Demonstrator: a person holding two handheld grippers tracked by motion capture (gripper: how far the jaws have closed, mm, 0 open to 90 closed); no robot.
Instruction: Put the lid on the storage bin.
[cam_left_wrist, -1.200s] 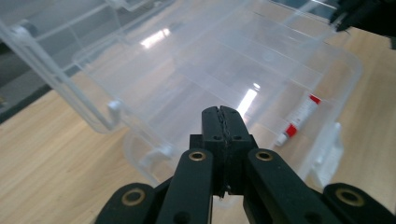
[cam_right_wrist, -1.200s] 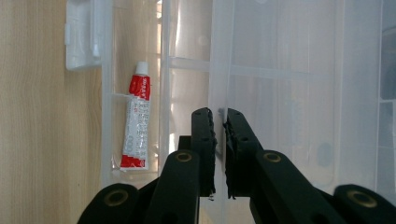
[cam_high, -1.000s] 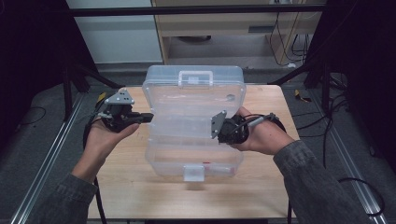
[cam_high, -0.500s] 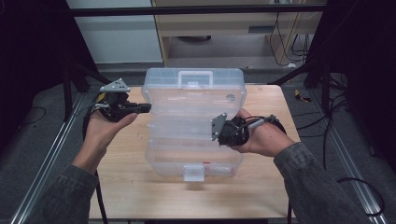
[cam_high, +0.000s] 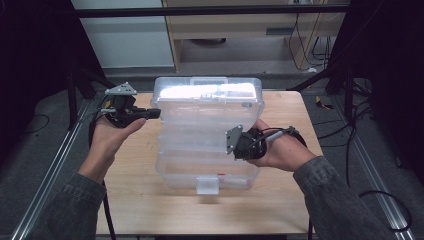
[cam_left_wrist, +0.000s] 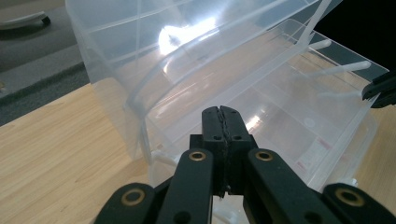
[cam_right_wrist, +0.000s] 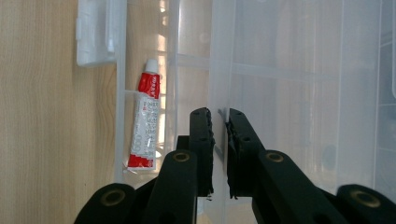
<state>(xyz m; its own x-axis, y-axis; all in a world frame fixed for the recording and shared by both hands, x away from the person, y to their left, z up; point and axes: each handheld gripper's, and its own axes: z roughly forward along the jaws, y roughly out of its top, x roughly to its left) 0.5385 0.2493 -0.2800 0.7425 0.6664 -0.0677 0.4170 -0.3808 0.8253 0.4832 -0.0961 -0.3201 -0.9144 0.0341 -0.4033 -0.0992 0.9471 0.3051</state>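
A clear plastic organiser box (cam_high: 170, 175) lies on the wooden table with its lid (cam_high: 210, 107) lifted at a slant. My right gripper (cam_high: 231, 145) reaches in from the box's right side. Its jaws (cam_right_wrist: 218, 114) are shut on the thin clear edge of the lid (cam_right_wrist: 289, 70). My left gripper (cam_high: 156, 113) is held by the box's far left corner, shut and empty, with its tips (cam_left_wrist: 223, 112) pressed together in front of the raised lid (cam_left_wrist: 140, 56). A red and white tube (cam_right_wrist: 144, 121) lies in a front compartment of the base.
The base (cam_left_wrist: 327, 154) has several divided compartments. A white latch (cam_high: 207, 185) hangs at the box's near edge. Bare table (cam_high: 135, 200) lies left of and in front of the box. A dark frame and cables stand around the table.
My left gripper has moved a little farther from the person along the box's left side. The right gripper has stayed at the lid's right edge.
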